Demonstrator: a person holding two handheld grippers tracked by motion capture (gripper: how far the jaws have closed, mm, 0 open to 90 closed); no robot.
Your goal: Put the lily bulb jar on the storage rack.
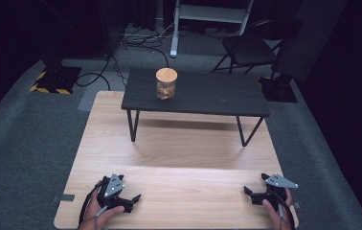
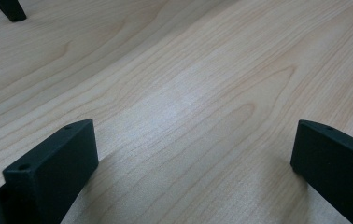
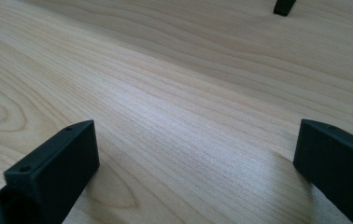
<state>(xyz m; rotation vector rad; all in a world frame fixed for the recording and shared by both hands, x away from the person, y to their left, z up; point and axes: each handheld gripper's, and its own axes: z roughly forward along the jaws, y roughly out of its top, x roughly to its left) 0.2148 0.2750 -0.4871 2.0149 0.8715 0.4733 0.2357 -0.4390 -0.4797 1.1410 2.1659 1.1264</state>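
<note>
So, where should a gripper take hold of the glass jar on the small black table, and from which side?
Probably the glass body of the jar, just below its wooden lid, approached level from the person's side. It stands upright near the front left of the black table, with bare space around it. The lid looks wider than the glass, so a grasp from above seems less sure. The left gripper, jaws wide open, is nearer.

Light wood table (image 1: 169, 143) w/ small black table (image 1: 227, 96) on it, jar (image 1: 166, 83) on that.
</note>
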